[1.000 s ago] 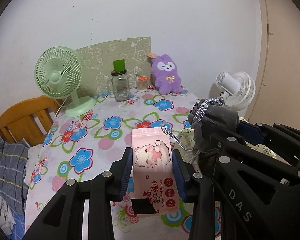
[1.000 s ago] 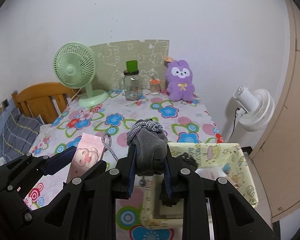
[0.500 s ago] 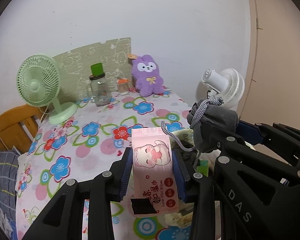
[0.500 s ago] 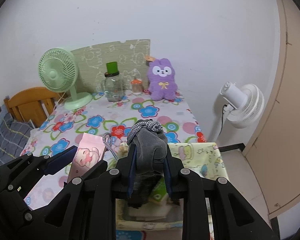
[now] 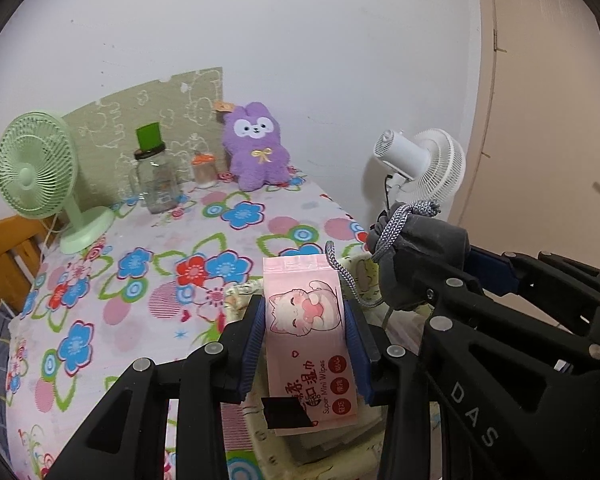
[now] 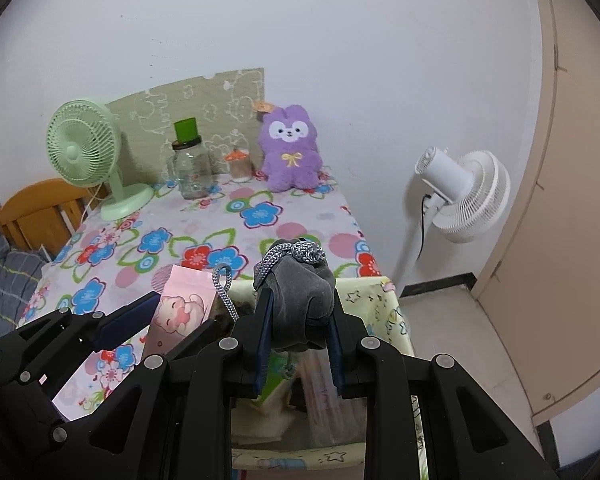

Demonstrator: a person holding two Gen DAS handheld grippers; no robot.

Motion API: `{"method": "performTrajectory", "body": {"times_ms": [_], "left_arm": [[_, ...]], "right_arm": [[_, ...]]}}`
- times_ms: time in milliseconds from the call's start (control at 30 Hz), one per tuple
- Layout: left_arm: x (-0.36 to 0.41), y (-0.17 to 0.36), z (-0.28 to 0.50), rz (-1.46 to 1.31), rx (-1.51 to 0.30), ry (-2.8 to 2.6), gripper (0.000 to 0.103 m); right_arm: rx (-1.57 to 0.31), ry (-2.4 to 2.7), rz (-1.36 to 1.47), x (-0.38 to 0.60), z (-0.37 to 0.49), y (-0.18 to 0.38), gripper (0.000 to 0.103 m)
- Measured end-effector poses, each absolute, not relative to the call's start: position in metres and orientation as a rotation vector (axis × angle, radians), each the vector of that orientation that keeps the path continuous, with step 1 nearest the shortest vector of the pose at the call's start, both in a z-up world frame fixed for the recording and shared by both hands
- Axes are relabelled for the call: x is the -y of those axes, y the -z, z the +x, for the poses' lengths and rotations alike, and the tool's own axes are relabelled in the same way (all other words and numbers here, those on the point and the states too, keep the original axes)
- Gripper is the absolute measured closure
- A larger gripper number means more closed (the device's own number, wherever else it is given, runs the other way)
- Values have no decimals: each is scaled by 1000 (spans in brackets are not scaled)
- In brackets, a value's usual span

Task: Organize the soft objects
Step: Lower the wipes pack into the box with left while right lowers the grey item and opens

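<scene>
Now both loads hang over the fabric bin (image 6: pixel 384 304), left gripper (image 5: pixel 305 330) clamping wipes (image 5: pixel 312 344), right gripper (image 6: pixel 298 332) pouch (image 6: pixel 300 296).

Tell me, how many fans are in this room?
2: a green fan on the flowered table's far left, and a white fan standing on the floor right of it. Others may be hidden.

Green fan (image 5: pixel 36 168), glass jar (image 5: pixel 156 180)

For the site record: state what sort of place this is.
Most likely a bedroom at home: a table under a flowered cloth against the wall, a purple plush rabbit on it, a wooden bed headboard with grey checked bedding beside it.
</scene>
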State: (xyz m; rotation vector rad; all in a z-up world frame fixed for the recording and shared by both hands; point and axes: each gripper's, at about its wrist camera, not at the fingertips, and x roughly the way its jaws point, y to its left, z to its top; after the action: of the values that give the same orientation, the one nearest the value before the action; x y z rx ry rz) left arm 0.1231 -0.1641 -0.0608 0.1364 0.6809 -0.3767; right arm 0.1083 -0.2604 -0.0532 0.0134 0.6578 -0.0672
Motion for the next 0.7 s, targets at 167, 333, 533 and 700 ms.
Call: {"method": "performTrajectory", "body": {"times_ms": [167,333,533,700], "left_arm": [[173,70,132,138,-693,392,61],[176,79,138,141,-718,379,33],[173,83,140,157,-741,366,31],[168,83,137,166,-748,359,28]], "right_arm": [[-680,82,30,270,115,61,76],[-702,82,44,275,122,71,76],[-730,61,63,272,127,79,74],[-742,55,63,268,126,82,55]]}}
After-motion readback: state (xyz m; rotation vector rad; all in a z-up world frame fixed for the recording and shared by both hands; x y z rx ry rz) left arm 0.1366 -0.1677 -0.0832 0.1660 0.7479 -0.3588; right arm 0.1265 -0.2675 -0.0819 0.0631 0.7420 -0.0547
